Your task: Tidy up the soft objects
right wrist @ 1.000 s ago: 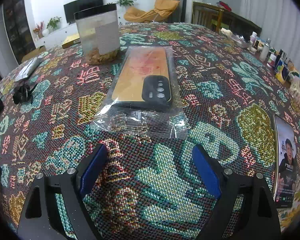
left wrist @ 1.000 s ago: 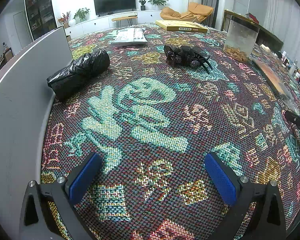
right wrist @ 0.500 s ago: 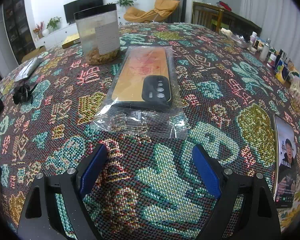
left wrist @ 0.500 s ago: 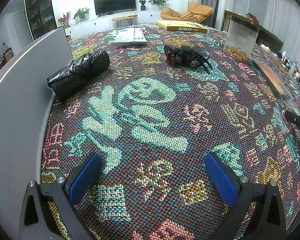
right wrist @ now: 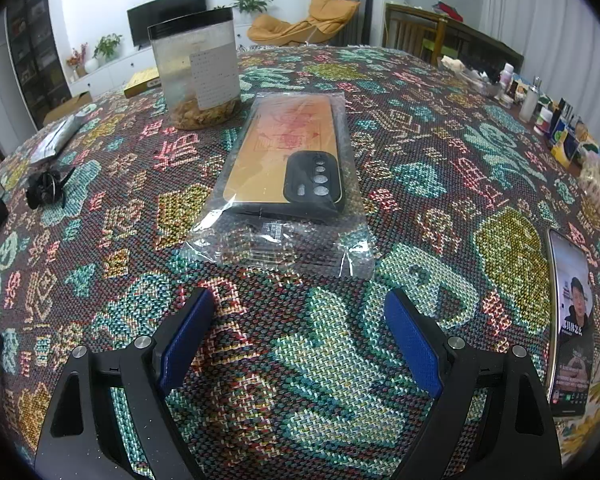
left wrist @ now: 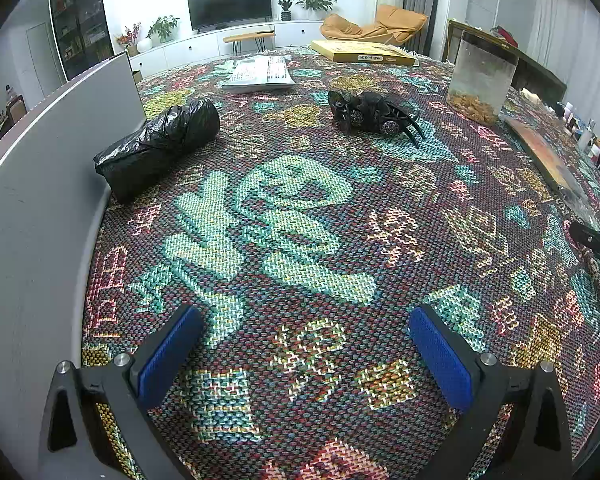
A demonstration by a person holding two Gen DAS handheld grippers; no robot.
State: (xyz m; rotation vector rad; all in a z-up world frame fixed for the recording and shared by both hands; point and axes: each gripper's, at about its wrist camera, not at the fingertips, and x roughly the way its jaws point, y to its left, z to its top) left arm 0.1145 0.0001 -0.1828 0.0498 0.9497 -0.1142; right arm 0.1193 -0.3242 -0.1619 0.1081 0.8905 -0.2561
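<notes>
The left gripper (left wrist: 304,344) is held with its blue pads (left wrist: 168,356) spread wide and nothing between them, low over the patterned tablecloth (left wrist: 300,216). The right gripper (right wrist: 300,340) is likewise spread and empty, its pads (right wrist: 410,344) just short of the near edge of a clear plastic bag (right wrist: 276,248) in which a phone case (right wrist: 288,160) is sealed. The case lies ahead of the right gripper, toward the middle of the table; beyond it a clear jar (right wrist: 196,72) stands close by. Ahead of the left gripper, well apart, a rolled black bag (left wrist: 156,148) is seen against a grey board (left wrist: 32,208) along the left edge, and a black tangle of hair clips (left wrist: 372,114) lies farther in. If only the loose flap of the bag is pinched, the case is likely to slide or swing; a push forward could shove it into the jar. A phone (right wrist: 572,320) lying at the right edge could be clipped by a wide sweep. The woven cloth could be snagged and dragged if the pads are closed too low.
</notes>
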